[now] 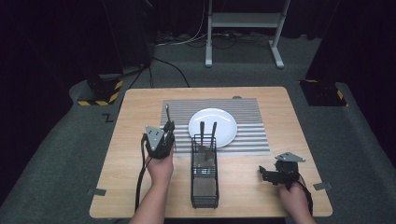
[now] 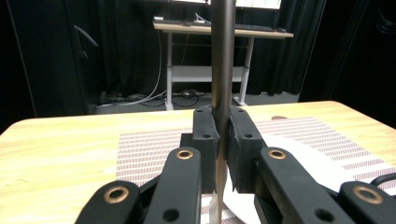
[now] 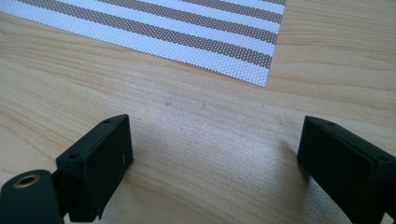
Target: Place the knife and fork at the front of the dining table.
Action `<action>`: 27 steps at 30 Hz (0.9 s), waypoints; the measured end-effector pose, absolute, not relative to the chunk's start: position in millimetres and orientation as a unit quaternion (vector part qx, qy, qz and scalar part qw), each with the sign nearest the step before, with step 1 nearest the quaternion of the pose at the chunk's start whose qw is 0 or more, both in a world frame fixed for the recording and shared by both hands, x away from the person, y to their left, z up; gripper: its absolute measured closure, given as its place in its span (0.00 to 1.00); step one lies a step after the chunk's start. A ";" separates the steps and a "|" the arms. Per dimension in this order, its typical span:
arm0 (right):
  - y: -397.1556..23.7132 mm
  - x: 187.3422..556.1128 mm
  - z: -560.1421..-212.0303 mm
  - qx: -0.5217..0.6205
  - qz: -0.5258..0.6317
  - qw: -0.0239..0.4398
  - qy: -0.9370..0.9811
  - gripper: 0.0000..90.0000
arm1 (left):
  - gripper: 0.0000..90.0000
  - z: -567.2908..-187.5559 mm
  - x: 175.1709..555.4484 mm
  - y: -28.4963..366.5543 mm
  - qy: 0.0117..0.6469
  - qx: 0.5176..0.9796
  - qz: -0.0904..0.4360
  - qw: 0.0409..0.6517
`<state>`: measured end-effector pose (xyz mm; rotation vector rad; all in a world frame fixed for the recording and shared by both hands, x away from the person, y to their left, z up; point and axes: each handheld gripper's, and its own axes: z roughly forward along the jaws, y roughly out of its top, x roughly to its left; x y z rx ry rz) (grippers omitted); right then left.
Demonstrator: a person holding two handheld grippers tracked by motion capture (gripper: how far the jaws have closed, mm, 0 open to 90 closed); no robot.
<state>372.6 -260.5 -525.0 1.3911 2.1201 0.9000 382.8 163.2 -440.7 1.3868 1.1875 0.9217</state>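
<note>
Two utensils [image 1: 208,133] stand in the wire caddy [image 1: 204,179] at worktop [image 1: 135,154] centre, while the left gripper [image 1: 167,127] has its fingers [image 2: 205,135] clamped on a third utensil's handle [image 2: 222,56], upright, over the striped mat's [image 1: 252,126] left part just beside the white plate [image 1: 212,127]. Likely step: carrying it out for laying; next needs lowering and tilting flat beside the plate w/o hitting the rim. Right gripper [image 1: 268,175] idles w/ fingers [image 3: 100,158] spread, nothing between; no readable writing.

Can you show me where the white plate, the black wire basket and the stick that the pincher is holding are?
white plate [image 1: 223,122], high view, bare upper middle.
black wire basket [image 1: 204,189], high view, mesh floor.
utensil handle [image 2: 222,56], left gripper view, shaft above the jaws.
</note>
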 end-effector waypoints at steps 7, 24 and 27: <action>-260.5 372.6 -525.0 0.504 0.326 0.223 0.768 0.11 | 0.92 -443.9 386.2 161.5 0.503 0.583 0.383 0.510; -260.5 372.6 -525.0 0.504 0.326 0.224 0.768 0.11 | 0.92 -452.3 400.4 155.5 0.520 0.582 0.384 0.494; -260.5 372.6 -525.0 0.504 0.326 0.224 0.768 0.11 | 0.92 -452.9 404.0 154.9 0.522 0.581 0.384 0.493</action>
